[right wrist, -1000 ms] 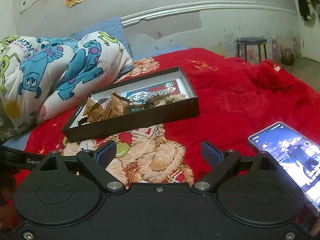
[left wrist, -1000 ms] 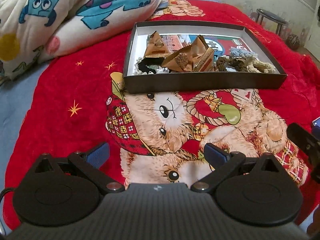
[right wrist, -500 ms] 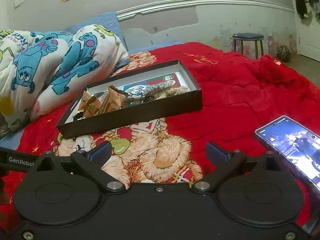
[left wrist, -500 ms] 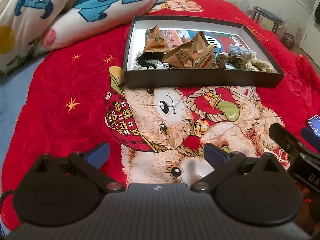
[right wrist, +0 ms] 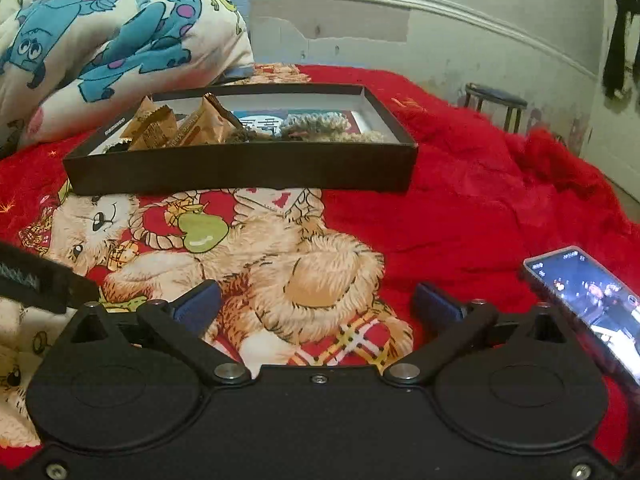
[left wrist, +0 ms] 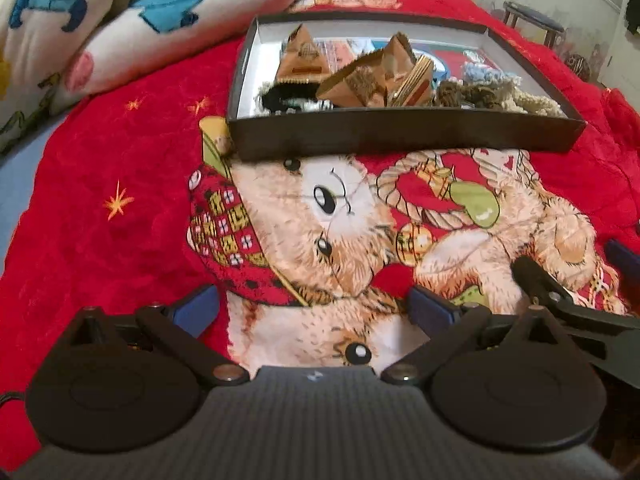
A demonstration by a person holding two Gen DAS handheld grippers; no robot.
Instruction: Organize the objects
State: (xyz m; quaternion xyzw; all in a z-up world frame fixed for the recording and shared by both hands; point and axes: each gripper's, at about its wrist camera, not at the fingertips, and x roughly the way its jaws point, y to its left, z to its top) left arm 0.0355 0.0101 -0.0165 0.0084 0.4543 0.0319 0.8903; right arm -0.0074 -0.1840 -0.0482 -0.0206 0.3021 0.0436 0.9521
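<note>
Both grippers, left gripper [left wrist: 314, 306] and right gripper [right wrist: 318, 304], gape empty above the bed; the shallow black cardboard box [right wrist: 240, 174] of tan packets lies ahead, long side facing them, seemingly nearer the left.

Bed [right wrist: 460, 208] w/ red bear blanket: black box [right wrist: 240, 170] far center, quilt [right wrist: 100, 48] far left, phone [right wrist: 584, 296] near right.

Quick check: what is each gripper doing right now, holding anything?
Left gripper: open, holding nothing.
Right gripper: open, holding nothing.
</note>
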